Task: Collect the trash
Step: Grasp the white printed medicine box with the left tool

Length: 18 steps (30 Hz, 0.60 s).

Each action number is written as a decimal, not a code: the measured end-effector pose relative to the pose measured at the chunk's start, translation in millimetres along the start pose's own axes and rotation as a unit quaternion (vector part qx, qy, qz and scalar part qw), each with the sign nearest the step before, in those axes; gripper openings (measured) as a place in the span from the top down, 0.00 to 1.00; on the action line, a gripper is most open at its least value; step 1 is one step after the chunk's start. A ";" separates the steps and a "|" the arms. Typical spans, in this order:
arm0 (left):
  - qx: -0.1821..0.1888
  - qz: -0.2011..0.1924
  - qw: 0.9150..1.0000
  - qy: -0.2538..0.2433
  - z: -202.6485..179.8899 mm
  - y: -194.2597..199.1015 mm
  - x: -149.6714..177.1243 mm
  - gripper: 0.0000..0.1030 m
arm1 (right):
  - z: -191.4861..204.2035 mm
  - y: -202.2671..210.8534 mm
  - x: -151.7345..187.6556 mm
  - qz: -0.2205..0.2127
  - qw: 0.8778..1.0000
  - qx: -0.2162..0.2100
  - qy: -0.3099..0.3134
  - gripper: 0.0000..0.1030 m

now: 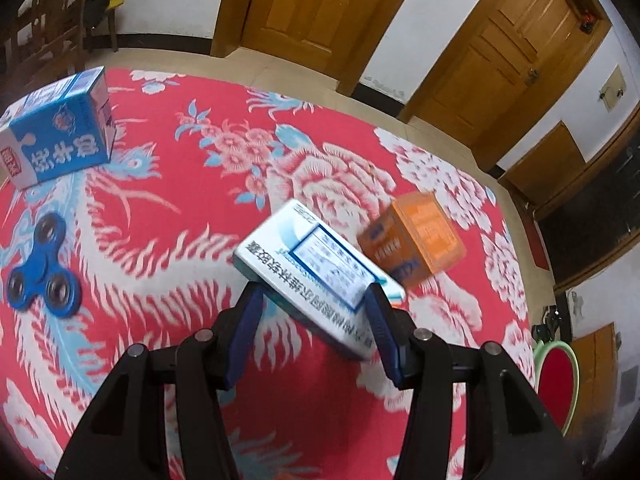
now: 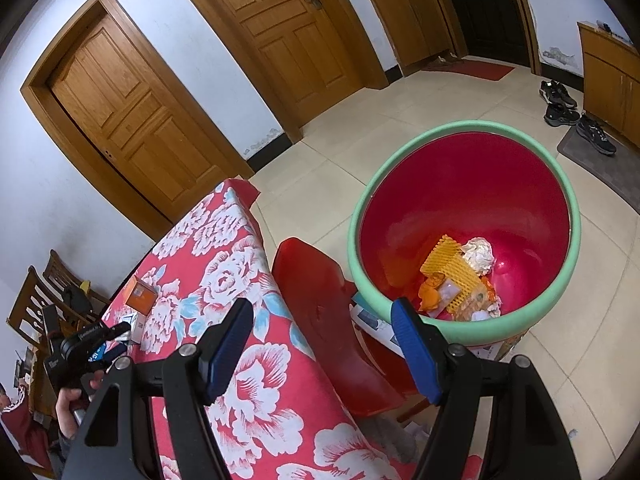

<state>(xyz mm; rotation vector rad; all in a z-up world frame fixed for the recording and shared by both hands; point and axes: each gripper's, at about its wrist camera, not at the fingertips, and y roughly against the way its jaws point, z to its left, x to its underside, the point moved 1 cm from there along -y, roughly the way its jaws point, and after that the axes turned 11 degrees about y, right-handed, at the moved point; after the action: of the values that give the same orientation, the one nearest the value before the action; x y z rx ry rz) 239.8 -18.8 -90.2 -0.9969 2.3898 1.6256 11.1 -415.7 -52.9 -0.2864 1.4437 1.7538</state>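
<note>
My left gripper (image 1: 314, 292) is shut on a white and blue medicine box (image 1: 316, 264), its blue pads pressing the box's two long sides above the red flowered tablecloth (image 1: 192, 216). Just beyond it, to the right, an orange box (image 1: 416, 240) stands on the cloth. My right gripper (image 2: 322, 308) is open with nothing between its fingers, over the table's edge and a red chair (image 2: 320, 304). In front of it stands a bin (image 2: 568, 208), green-rimmed and red inside, holding orange mesh, crumpled paper and other scraps. The same orange box (image 2: 140, 294) shows far left.
A blue milk carton (image 1: 60, 128) and a blue fidget spinner (image 1: 40, 268) lie at the cloth's left side. The bin's rim (image 1: 576, 364) peeks in past the table's right edge. A person's hand (image 2: 70, 404) holds the left gripper. Wooden doors, tiled floor and shoes (image 2: 568, 108) lie beyond.
</note>
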 end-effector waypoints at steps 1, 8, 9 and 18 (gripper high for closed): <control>-0.002 -0.001 1.000 -0.002 -1.4 -1.8 -2.8 0.48 | -0.2 -1.0 -0.1 0.001 1.000 0.001 0.000 0.28; -0.019 -0.011 1.000 -0.019 -14.1 -13.6 -13.2 0.35 | 0.4 -7.6 -1.1 0.007 1.000 0.006 0.000 0.28; -0.022 -0.014 0.999 -0.025 -16.9 -15.3 -13.3 0.35 | 0.2 -8.8 -1.2 0.008 1.000 0.007 -0.001 0.28; -0.050 -0.026 0.995 -0.084 -40.0 -29.4 -8.1 0.30 | -0.9 -15.7 -1.7 0.018 1.000 0.007 0.000 0.28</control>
<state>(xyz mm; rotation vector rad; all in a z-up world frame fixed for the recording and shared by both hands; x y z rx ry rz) 273.7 -55.9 -93.2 -0.8894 2.1755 1.7514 23.0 -417.3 -63.1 -0.2553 1.4680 1.7718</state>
